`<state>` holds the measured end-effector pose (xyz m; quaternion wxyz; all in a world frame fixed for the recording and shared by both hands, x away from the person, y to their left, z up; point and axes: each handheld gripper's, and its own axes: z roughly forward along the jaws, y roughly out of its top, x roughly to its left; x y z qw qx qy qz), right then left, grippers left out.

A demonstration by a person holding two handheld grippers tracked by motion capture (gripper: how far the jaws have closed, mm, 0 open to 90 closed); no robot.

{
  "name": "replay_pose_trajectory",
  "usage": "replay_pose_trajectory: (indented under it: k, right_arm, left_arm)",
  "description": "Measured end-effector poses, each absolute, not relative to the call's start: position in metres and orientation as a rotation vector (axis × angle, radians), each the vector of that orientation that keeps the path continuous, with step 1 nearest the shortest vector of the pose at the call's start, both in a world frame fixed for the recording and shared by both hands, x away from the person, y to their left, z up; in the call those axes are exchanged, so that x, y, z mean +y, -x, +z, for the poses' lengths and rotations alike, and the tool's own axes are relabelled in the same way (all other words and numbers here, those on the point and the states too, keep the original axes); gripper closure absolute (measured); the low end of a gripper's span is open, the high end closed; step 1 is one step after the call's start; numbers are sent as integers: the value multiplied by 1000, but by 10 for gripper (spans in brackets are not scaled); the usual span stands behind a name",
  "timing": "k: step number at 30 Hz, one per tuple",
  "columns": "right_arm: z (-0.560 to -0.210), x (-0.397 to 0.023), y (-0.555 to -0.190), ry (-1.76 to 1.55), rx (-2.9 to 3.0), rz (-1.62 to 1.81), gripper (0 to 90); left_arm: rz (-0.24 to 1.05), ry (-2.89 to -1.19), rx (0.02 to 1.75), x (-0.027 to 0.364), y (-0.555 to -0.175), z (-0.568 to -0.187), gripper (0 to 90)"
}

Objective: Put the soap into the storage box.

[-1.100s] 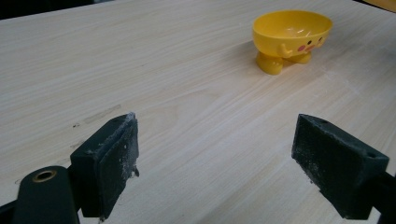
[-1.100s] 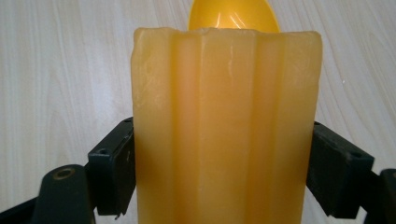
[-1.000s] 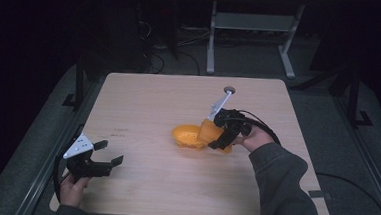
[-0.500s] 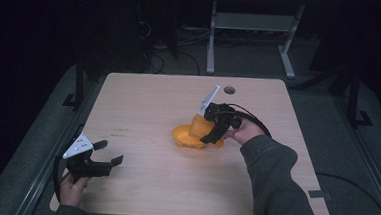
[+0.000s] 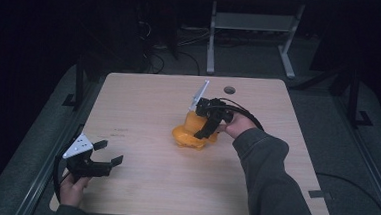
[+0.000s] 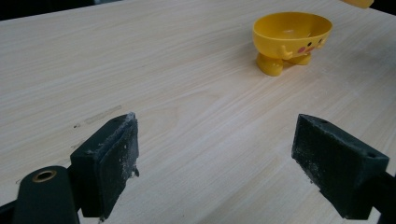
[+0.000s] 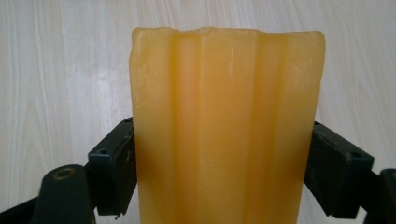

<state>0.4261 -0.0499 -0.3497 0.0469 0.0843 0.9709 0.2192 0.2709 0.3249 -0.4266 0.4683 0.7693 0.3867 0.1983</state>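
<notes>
**tabletop_lurker:** Orange ribbed piece (image 7: 226,126) is sitting right between the jaws of the right gripper (image 5: 209,119), and they're clamping it from both sides. In the right gripper view each black pad is pressing flat against one side of it, and it's sticking up well past the tips with pale wood behind it. Anyone getting the same read from above?

**grainy_cam_fan:** Yep. In the high view the right gripper is hovering around the middle of the table (image 5: 144,99), a bit toward the far edge, tilted down, with the person's hand (image 5: 237,125) wrapping the handle from the right. Something orange is bulging out under and to the left of it, and it's looking like it's resting on the wood, but I can't tell how that blob splits up between the ribbed piece and anything else.

**tabletop_lurker:** And the other one?

**grainy_cam_fan:** Left gripper (image 5: 106,152) is sitting at the near left corner, well apart from all that, jaws spread wide and gripping nothing. In its own view there's bare wood lying between the two pads.

**tabletop_lurker:** That view is also showing a yellow bowl (image 6: 292,39) farther off, standing upright on two stubby feet, with a little face on its side. It's looking empty from here, and no jaw is touching it.
</notes>
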Motion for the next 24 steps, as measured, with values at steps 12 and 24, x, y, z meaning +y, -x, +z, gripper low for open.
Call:
replay_pose_trajectory:
  k: [12,24]
  right_arm:
    - [-361,-38,-432,-248,2996,630,206]
    - [-365,-26,-435,-233,3023,561,206]
  left_arm:
    - [490,-1882,949,325,-271,-426,141]
    - [490,-1879,950,326,-271,-426,141]
